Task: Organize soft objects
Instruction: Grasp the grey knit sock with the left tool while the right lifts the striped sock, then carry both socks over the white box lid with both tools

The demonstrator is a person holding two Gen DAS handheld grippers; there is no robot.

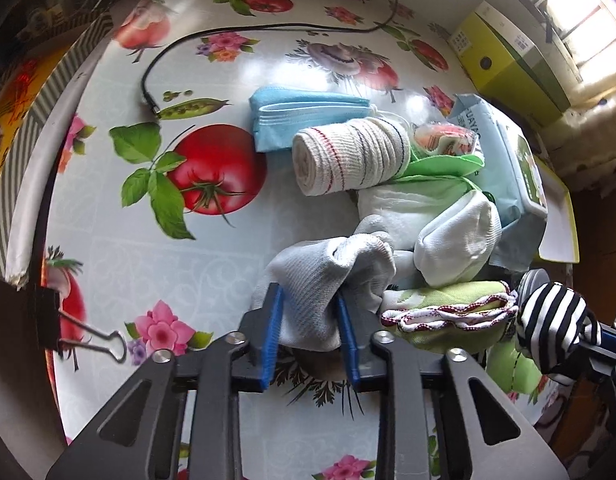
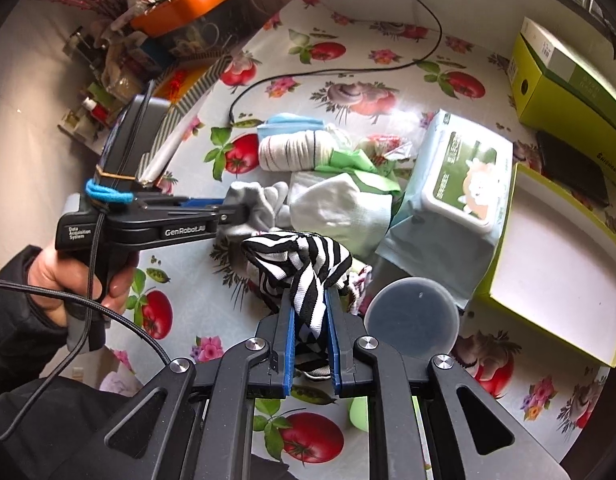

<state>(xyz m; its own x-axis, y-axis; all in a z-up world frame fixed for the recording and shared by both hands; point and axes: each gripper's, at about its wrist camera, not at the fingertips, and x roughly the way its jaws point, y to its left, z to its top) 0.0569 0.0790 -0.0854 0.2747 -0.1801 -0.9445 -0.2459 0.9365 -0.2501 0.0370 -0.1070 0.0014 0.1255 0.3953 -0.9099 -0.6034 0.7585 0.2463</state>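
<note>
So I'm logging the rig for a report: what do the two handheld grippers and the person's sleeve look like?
Both grippers, left and right, have black angular frames with silver bolts and blue finger pads. The left one carries white "GenRobot.AI" lettering, a blue hair tie and a braided black cable. The sleeve is black.

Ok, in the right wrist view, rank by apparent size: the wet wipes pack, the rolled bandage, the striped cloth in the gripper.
1. wet wipes pack, largest.
2. striped cloth in the right gripper; it is nearest the camera, so its rank is unsure.
3. rolled bandage, smallest.
</note>
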